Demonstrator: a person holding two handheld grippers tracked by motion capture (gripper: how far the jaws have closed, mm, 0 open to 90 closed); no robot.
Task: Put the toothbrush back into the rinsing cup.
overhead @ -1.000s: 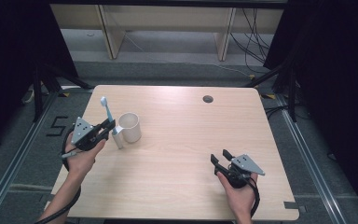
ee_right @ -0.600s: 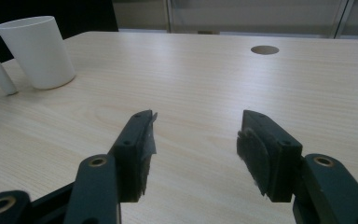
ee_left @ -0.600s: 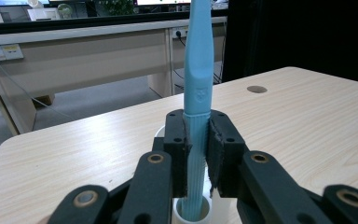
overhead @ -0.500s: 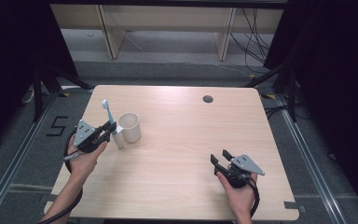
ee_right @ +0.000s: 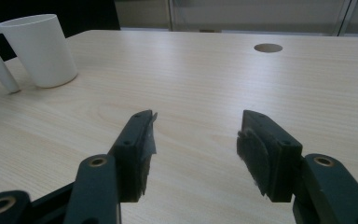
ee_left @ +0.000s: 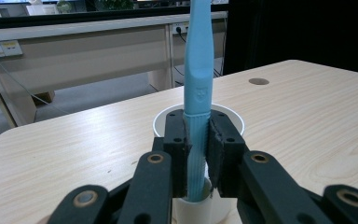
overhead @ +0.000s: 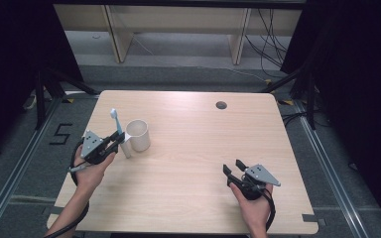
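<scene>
My left gripper (overhead: 117, 141) is shut on a light-blue toothbrush (overhead: 114, 120), which it holds upright with the head on top. In the left gripper view both pads clamp the toothbrush (ee_left: 198, 70) low on its handle. A white cup (overhead: 138, 135) stands just behind it, its handle pointing at the gripper. The cup's rim (ee_left: 228, 114) shows behind the jaws of the left gripper (ee_left: 197, 140). My right gripper (overhead: 232, 167) rests low near the table's front right, open, with nothing between its fingers. In its own view the right gripper (ee_right: 196, 140) frames bare wood, and the cup (ee_right: 39, 49) stands far to the left.
The light wooden table (overhead: 193, 148) has a round cable hole (overhead: 221, 105) at the back right. Wooden shelving and cables lie on the floor beyond the far edge. Dark curtains flank both sides.
The left gripper and the toothbrush have drifted slightly toward the near edge, still beside the cup. The right gripper has stayed put.
</scene>
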